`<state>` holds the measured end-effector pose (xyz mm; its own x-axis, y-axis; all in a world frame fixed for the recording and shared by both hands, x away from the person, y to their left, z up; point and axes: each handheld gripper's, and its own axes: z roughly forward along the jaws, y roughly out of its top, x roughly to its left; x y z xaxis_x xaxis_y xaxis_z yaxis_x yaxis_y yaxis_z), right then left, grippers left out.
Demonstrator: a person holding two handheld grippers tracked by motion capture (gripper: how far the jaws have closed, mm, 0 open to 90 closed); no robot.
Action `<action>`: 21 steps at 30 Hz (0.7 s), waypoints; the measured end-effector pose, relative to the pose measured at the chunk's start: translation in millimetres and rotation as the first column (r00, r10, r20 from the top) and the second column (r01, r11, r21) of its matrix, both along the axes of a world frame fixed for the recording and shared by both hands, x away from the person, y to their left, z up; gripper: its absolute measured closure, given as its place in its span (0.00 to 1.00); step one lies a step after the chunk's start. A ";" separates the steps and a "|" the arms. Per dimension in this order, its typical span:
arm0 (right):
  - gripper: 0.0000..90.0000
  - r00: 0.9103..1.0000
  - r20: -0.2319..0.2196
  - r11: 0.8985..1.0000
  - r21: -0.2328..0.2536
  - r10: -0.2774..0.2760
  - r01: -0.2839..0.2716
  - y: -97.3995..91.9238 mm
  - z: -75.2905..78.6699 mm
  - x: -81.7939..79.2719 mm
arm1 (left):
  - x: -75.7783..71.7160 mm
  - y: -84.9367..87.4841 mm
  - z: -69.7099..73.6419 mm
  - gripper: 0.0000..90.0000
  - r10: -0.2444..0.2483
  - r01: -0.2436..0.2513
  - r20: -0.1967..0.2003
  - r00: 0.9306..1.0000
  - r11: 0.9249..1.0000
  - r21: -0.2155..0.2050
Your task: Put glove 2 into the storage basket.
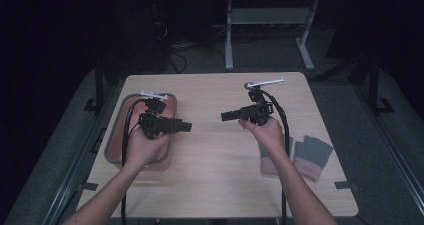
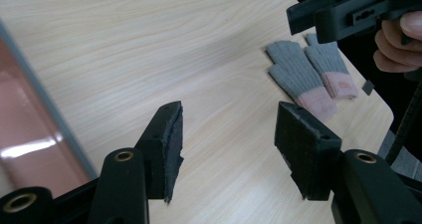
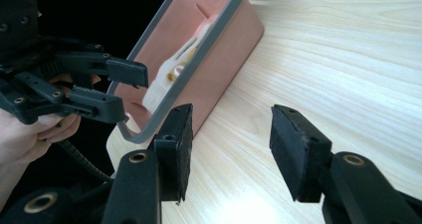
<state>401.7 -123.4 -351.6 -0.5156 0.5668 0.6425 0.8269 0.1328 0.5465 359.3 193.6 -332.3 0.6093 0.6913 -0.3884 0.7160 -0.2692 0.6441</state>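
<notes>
1. The worktop [image 1: 220, 180] is a pale wood-grain board with rounded corners, smooth and bare through the middle of the high view, where your two claws face each other across a gap.

2. The tray [image 1: 114, 135] sits at the left of that view: a shallow pink rectangle with a grey rim and rounded corners, glossy inside, its long axis running from near edge to far edge. Your left hand hovers over it.

3. The pair of knitted gloves [image 1: 305, 155] lies flat at the lower right of the high view, grey with pink cuffs, soft and ribbed, side by side and touching, cuffs toward you. They lie just right of your right forearm, so your right hand is the nearer one; its claw points left, away from them, and would have to turn back.

4. Your left claw [image 2: 226, 149] stands about half open with nothing between its black padded jaws; the gloves lie ahead, upper right in the left gripper view.

5. Your right claw [image 3: 229, 152] is likewise half open and empty, aimed toward the tray.
</notes>
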 end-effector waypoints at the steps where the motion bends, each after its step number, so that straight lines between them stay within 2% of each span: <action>1: 0.57 1.000 0.000 1.000 0.000 0.000 0.000 0.0 0.0 0.0 | -0.3 -2.2 0.2 0.50 -0.006 0.006 -0.001 1.000 1.000 0.000; 8: 0.56 1.000 -0.007 1.000 0.004 -0.028 0.028 -18.3 -3.7 -7.0 | -3.0 -19.1 0.3 0.47 -0.034 0.034 0.009 0.999 0.999 -0.021; 21: 0.53 0.999 -0.018 0.999 0.007 -0.052 0.052 -45.3 -16.0 -22.2 | -8.3 -46.1 -5.4 0.43 -0.086 0.087 0.012 0.996 0.996 -0.029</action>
